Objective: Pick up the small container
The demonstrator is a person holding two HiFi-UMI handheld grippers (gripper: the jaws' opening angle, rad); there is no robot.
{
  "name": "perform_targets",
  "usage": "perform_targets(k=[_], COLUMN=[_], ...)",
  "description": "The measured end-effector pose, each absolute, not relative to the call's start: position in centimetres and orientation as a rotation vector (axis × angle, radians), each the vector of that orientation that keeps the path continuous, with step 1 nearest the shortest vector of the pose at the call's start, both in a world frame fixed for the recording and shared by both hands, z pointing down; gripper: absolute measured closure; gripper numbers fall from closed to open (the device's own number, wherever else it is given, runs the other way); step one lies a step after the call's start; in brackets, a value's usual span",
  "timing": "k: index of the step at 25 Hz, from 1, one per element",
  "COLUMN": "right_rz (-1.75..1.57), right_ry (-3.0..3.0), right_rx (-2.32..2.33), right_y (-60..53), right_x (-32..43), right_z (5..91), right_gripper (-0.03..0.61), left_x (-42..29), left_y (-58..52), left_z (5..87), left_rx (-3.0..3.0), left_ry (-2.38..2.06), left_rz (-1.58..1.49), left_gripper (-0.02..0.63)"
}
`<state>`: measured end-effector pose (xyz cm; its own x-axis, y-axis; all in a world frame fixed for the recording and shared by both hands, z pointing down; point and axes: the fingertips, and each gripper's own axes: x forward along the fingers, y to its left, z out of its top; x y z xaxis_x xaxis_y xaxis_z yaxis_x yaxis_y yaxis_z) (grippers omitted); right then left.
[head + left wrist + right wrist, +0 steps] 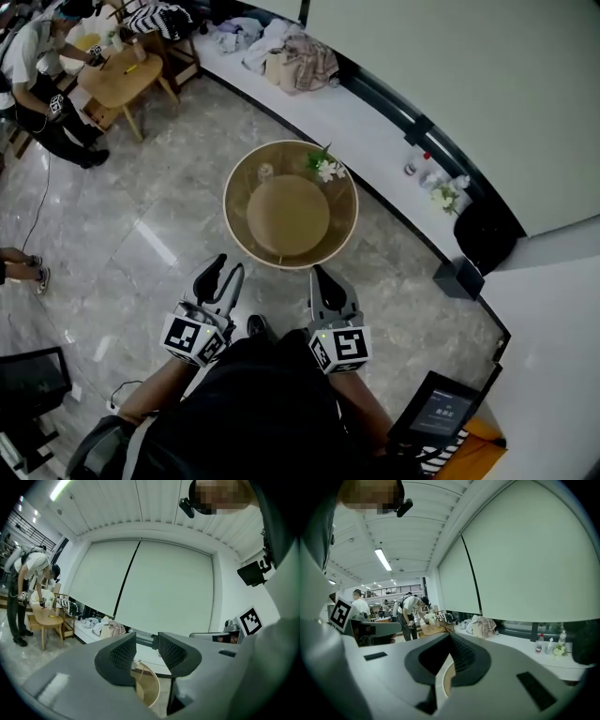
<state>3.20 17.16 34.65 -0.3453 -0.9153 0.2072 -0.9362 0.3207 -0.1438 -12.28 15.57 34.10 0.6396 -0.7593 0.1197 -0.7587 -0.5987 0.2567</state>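
A small pale container [265, 172] stands on the far left of the round wooden table [236, 236], beside a sprig of white flowers [325, 167]. Both grippers hover level at the table's near edge, well short of the container. My left gripper [225, 270] is open, its ribbed pads [123, 654] apart with nothing between them; the table rim [150, 688] shows below the gap. My right gripper [325, 279] has its jaws together at the tips [449, 641] and holds nothing; a slice of the table [446, 681] shows under them. Neither gripper view shows the container.
A white ledge [361, 117] runs along the window behind the table, with a heap of clothes [292, 54] and small bottles [417, 165]. A black bin [457, 277] sits on the floor to the right. A person [36, 80] bends over a small wooden table [120, 80] at far left.
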Motion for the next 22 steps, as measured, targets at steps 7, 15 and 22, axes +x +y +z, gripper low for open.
perform_targets(k=[7, 15, 22], right_rz=[0.425, 0.479, 0.539], right_ry=[-2.493, -2.574, -2.597], right_rx=[1.684, 1.535, 1.438], right_y=[11.0, 2.1, -3.1], right_x=[5.4, 8.7, 10.2], right_z=[37.8, 40.0, 42.7], right_gripper=[0.583, 0.583, 0.583], left_x=[-9.6, -6.3, -6.0], left_y=[9.0, 2.1, -2.6], left_z=[36.7, 39.7, 43.5], left_rx=[2.56, 2.471, 2.352], left_ry=[-1.268, -1.388, -1.538], left_rz=[0.092, 0.216, 0.374], left_gripper=[0.321, 0.295, 0.295])
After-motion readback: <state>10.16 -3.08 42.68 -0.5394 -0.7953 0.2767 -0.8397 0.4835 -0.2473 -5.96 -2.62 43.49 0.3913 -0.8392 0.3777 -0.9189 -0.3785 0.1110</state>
